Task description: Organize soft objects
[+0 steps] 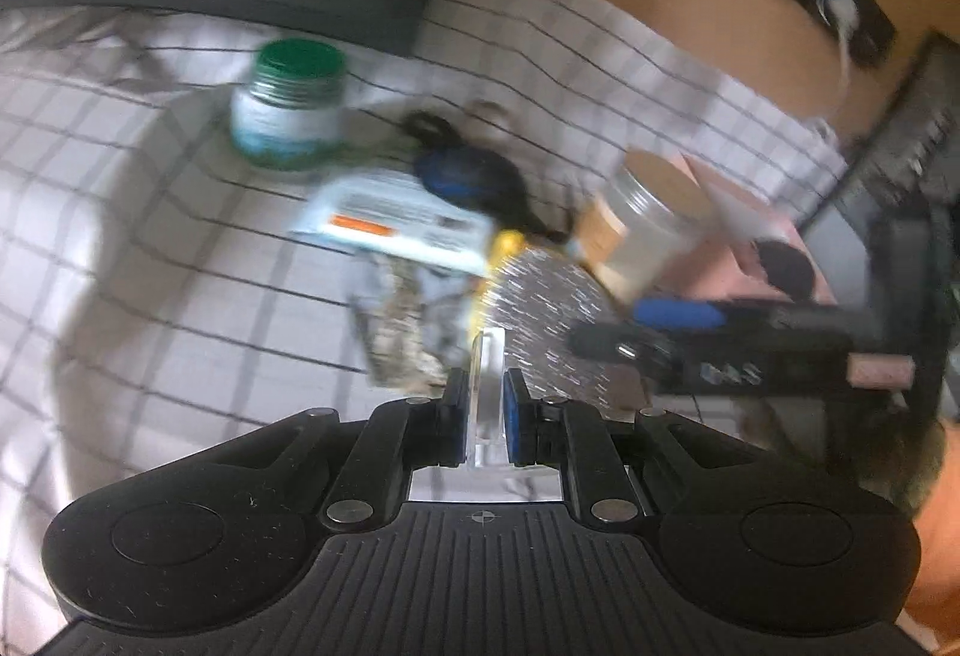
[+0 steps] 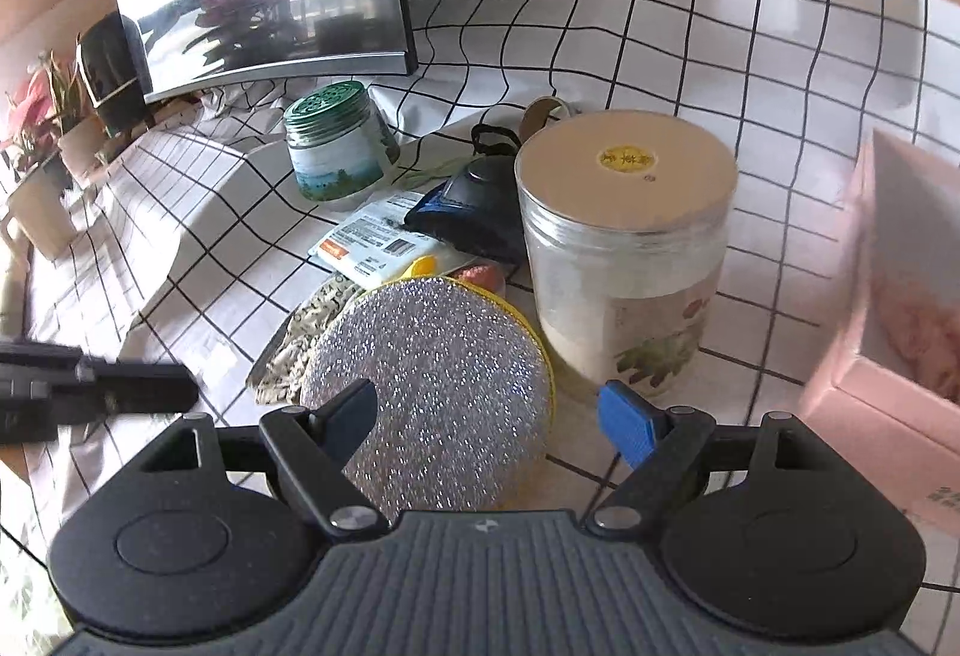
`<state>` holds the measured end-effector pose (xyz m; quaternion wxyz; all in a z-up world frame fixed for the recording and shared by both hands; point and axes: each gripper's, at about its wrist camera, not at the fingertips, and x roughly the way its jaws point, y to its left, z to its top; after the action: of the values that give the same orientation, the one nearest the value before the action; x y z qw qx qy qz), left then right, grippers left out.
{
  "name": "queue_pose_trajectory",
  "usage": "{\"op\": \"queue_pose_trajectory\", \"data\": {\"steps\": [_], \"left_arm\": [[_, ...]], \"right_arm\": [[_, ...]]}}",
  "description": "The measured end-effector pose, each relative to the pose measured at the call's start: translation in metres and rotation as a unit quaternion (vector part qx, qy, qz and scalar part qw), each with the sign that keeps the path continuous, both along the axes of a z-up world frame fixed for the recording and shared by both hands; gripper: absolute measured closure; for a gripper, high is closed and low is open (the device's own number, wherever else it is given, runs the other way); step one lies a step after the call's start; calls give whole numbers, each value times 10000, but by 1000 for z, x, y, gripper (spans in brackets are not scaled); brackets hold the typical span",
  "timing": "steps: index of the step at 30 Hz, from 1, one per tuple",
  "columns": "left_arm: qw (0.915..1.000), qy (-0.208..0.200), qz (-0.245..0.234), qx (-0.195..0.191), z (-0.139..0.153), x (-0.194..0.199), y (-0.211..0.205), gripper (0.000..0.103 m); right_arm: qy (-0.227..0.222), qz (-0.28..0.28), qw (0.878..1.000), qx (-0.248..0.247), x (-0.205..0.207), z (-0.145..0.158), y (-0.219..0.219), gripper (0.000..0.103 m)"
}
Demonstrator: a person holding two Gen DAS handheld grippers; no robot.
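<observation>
Right claw (image 2: pixel 487 419) spread wide, straddling the round silver glittery scouring pad (image 2: pixel 432 392) — nothing gripped yet. Left claw (image 1: pixel 485 416) is nearly closed on what looks like a clear plastic piece; the blur hides what it is. Behind the pad sit a patterned cloth (image 2: pixel 306 338) and a blue-black mask (image 2: pixel 474 212), unsorted on the grid-checked surface (image 2: pixel 780 176), so most work seems left. Tall clear jar (image 2: pixel 624 248) crowds the right; pink box (image 2: pixel 888 296) stands open beyond — tight room.

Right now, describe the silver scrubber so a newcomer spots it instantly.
On the black-gridded white cloth, find the tall clear jar with the flat silver lid. Immediately left of it lies the round glittery silver scrubber with a yellow rim, the pile's only sparkly disc, between the open right claw fingers.
</observation>
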<state>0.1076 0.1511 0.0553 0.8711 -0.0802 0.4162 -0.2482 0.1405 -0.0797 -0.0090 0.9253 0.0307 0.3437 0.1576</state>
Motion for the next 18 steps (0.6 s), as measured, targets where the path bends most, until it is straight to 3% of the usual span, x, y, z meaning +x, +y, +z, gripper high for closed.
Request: {"op": "queue_pose_trajectory", "data": {"steps": [8,12,15,16,18], "left_arm": [[9986,209,-292,381,-22,17,-28,89],[9984,320,-295,371,-30,24,-23,92],[9984,319,-307,350,-30,24,-19,92],[9985,323,-300,337,-30,24,-19,92],[9986,326,-276,305,-30,22,-17,93]], "right_arm": [[348,-122,9973,639,16,-13,-7,19],[542,-5,9939,962,21,-11,-4,21],[652,185,9901,1231,16,-4,2,48],[648,252,9901,1219,12,0,5,65],[656,264,9919,1054,4,9,11,78]]}}
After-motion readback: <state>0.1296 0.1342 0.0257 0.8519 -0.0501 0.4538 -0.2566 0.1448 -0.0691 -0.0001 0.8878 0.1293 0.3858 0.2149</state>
